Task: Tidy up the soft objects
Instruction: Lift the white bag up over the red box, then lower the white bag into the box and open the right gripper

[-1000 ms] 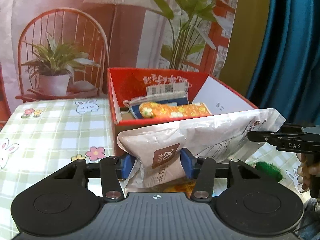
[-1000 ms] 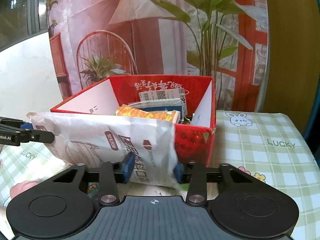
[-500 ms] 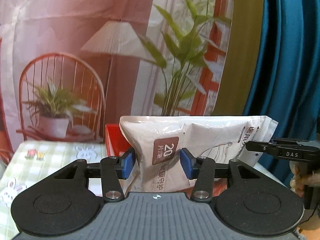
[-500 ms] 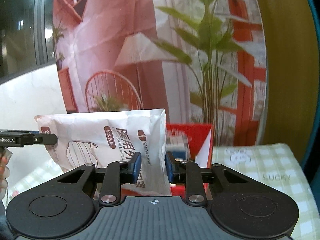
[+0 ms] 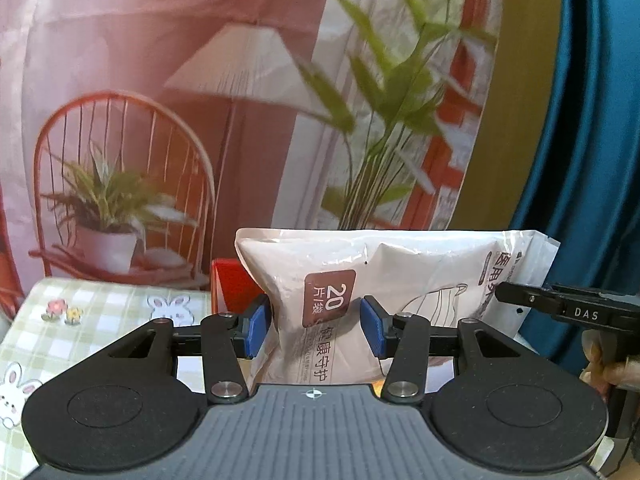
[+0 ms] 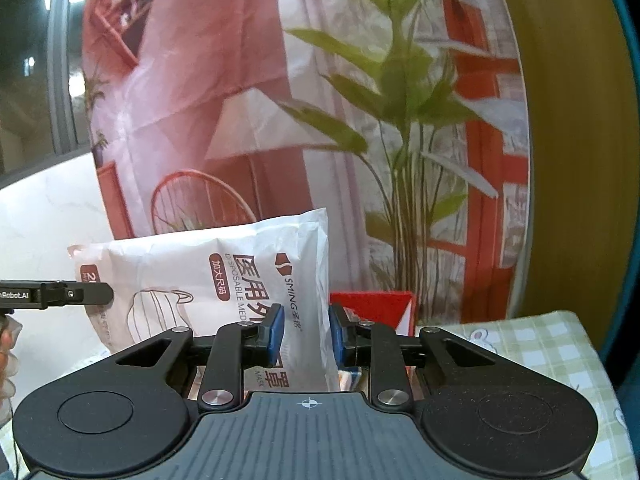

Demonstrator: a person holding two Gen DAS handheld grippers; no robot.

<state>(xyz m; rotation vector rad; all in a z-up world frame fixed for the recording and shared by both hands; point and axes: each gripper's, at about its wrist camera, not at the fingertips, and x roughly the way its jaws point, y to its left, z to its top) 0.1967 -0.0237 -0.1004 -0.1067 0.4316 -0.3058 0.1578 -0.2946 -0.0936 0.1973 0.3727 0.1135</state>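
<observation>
A white soft pack of disposable masks [image 5: 400, 272] is held in the air between both grippers. My left gripper [image 5: 316, 328] is shut on its left end, over the brown "20" label. My right gripper [image 6: 306, 332] is shut on its right end [image 6: 304, 280]; it also shows in the left wrist view [image 5: 568, 308]. The red cardboard box [image 5: 230, 280] sits behind and below the pack, mostly hidden; one corner shows in the right wrist view [image 6: 376, 306].
A green checked tablecloth with rabbits [image 5: 80, 320] covers the table on both sides of the box [image 6: 540, 344]. A printed backdrop of a chair, lamp and plants [image 5: 240, 120] hangs behind. A teal curtain [image 5: 592, 160] hangs at the right.
Both grippers have lifted the mask pack from table height to above the box rim. The box contents have dropped out of view. Both grips stay shut.
</observation>
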